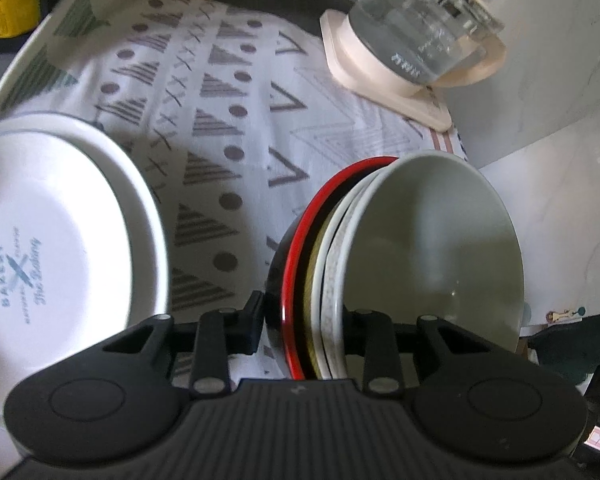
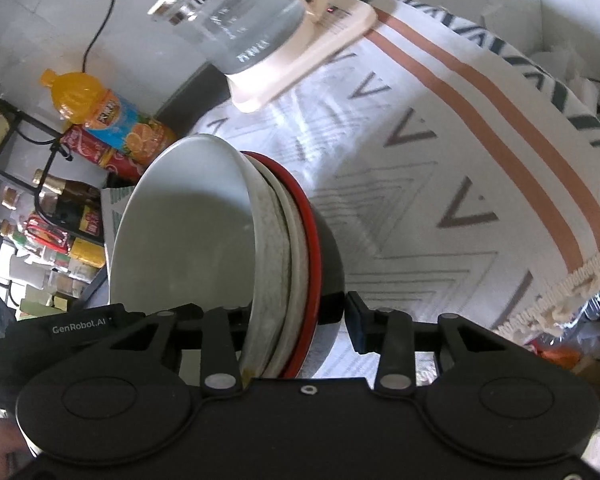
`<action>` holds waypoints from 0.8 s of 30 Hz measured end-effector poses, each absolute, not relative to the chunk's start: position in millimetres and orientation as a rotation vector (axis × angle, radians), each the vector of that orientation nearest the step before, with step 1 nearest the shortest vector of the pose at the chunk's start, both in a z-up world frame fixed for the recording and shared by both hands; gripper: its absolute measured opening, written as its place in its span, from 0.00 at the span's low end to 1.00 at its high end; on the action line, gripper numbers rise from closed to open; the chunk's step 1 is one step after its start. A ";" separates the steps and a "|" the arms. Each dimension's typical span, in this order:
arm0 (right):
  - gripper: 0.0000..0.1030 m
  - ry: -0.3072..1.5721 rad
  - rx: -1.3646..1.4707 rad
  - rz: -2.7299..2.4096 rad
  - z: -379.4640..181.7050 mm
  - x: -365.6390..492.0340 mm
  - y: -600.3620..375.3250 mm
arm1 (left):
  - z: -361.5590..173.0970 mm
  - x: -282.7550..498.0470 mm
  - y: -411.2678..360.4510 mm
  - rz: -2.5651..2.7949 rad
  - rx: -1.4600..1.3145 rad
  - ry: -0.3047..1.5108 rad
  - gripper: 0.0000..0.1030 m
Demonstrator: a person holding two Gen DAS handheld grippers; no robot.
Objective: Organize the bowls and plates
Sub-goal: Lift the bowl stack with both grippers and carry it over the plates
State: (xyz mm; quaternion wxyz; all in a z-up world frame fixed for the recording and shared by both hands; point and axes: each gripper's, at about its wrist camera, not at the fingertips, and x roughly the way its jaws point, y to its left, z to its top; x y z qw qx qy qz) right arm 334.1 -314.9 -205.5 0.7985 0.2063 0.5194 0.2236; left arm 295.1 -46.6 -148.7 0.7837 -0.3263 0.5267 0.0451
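A nested stack of bowls [image 1: 380,264] is held on edge above the patterned cloth: a white bowl innermost, white speckled ones behind it, a black bowl with a red rim outermost. My left gripper [image 1: 304,320] is shut on the stack's rim from one side. My right gripper [image 2: 296,320] is shut on the same stack [image 2: 260,248] from the other side. A white plate [image 1: 60,240] printed "Bakery" lies at the left in the left wrist view.
A glass kettle [image 1: 424,36] on a cream base stands at the back of the cloth; it also shows in the right wrist view [image 2: 244,20]. An orange juice bottle [image 2: 108,116] and a rack of bottles and packets [image 2: 48,216] are beside the table.
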 end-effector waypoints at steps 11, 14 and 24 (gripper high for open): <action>0.37 1.093 0.394 0.541 -187.0 333.3 -284.6 | -132.5 278.9 -19.1 0.136 -0.720 1.087 0.29; 0.37 1.089 0.375 0.560 -182.1 332.2 -274.2 | -129.0 272.7 -11.7 0.150 -0.728 1.073 0.29; 0.37 1.077 0.324 0.631 -168.7 323.3 -239.3 | -117.2 247.8 18.6 0.214 -0.761 1.027 0.29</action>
